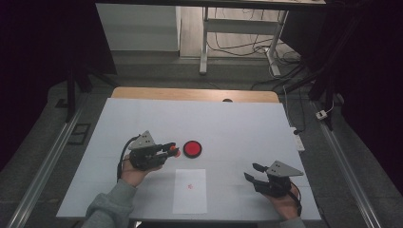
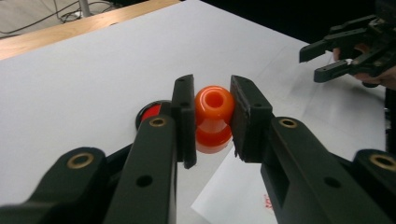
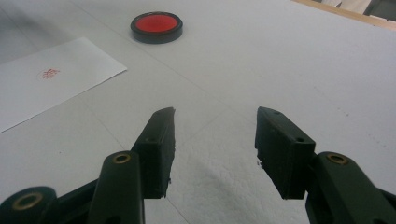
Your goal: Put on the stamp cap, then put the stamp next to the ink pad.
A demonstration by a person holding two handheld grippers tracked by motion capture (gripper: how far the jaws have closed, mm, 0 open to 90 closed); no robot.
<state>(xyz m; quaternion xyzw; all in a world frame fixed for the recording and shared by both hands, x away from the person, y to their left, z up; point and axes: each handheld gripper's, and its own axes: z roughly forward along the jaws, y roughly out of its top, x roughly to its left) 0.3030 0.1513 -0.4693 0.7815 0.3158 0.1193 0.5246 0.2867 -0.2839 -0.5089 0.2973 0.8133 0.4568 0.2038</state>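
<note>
High view: fixed above the person's edge of the table (image 1: 142, 114), facing forward and down; takes in the whole white top and the floor beyond. Far off, things read small.

Left gripper view: rides low on the left gripper (image 2: 212, 123), looks along its jaws across the table toward the far wooden edge; very near, jaws fill the lower frame. The right gripper (image 2: 343, 51) shows far off at upper right.

Right gripper view: rides on the right gripper (image 3: 215, 140), close above the tabletop, facing across it.

Shared ground: red ink pad (image 1: 192, 148) (image 2: 150, 112) (image 3: 156, 25) and white paper sheet (image 1: 190, 190) (image 2: 233, 196) (image 3: 51, 79) appear in all three.
</note>
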